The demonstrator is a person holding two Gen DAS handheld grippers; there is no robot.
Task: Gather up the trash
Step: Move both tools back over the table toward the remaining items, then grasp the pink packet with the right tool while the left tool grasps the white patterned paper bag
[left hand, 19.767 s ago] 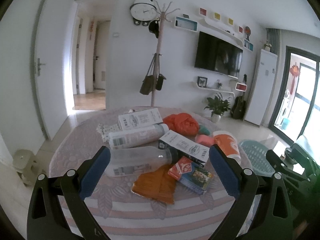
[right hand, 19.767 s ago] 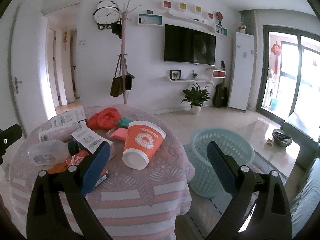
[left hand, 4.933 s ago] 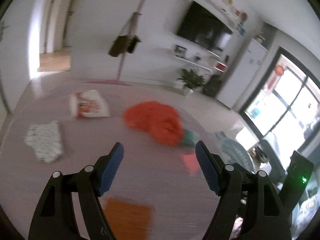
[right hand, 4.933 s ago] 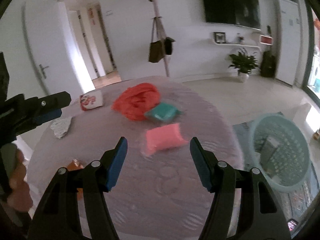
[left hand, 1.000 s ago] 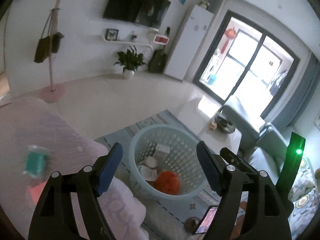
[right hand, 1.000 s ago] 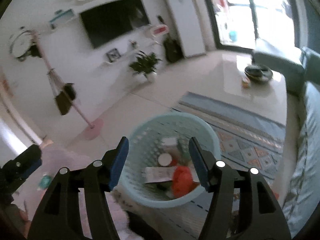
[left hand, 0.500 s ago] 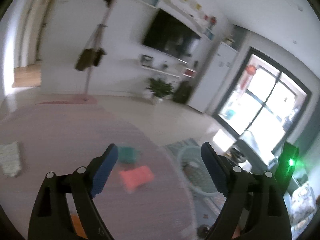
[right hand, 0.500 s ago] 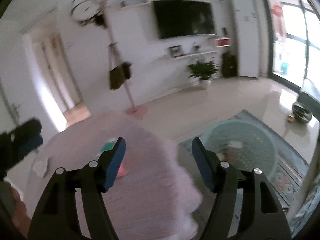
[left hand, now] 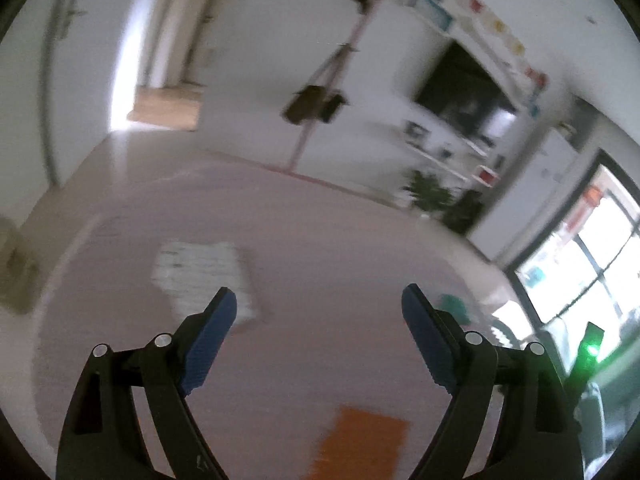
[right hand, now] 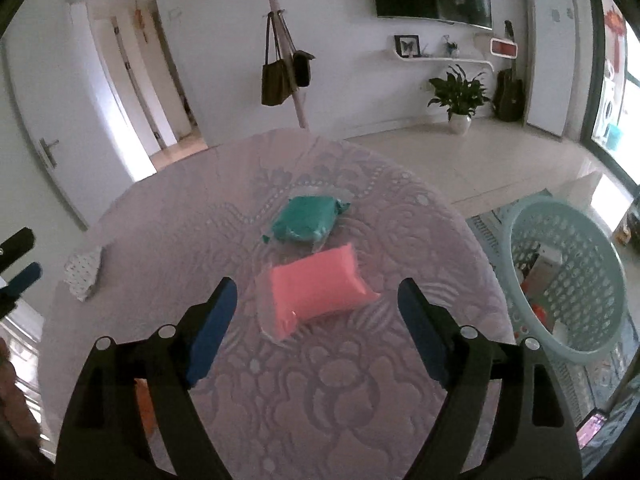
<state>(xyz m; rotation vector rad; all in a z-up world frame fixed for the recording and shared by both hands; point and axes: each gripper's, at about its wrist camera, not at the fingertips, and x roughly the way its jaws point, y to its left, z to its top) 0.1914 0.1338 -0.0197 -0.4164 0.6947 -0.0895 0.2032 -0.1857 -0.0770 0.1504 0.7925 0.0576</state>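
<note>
My right gripper (right hand: 316, 300) is open and empty above the round table (right hand: 360, 392), with a pink packet (right hand: 316, 288) lying between its fingertips. A green packet (right hand: 306, 219) lies just beyond it. A white patterned wrapper (right hand: 84, 270) lies at the table's left edge. My left gripper (left hand: 318, 308) is open and empty; the white wrapper (left hand: 200, 270) lies just beyond its left finger. An orange sheet (left hand: 360, 440) lies near, and the green packet (left hand: 452, 306) shows at the right. The left view is blurred.
A light blue laundry basket (right hand: 568, 276) with trash in it stands on the floor right of the table. A coat stand with bags (right hand: 282, 68) is behind the table. A potted plant (right hand: 458, 98) stands by the far wall.
Both grippers have swung from the basket back over the table. The right one now frames the pink packet; the left one now faces the white wrapper. Both stay open.
</note>
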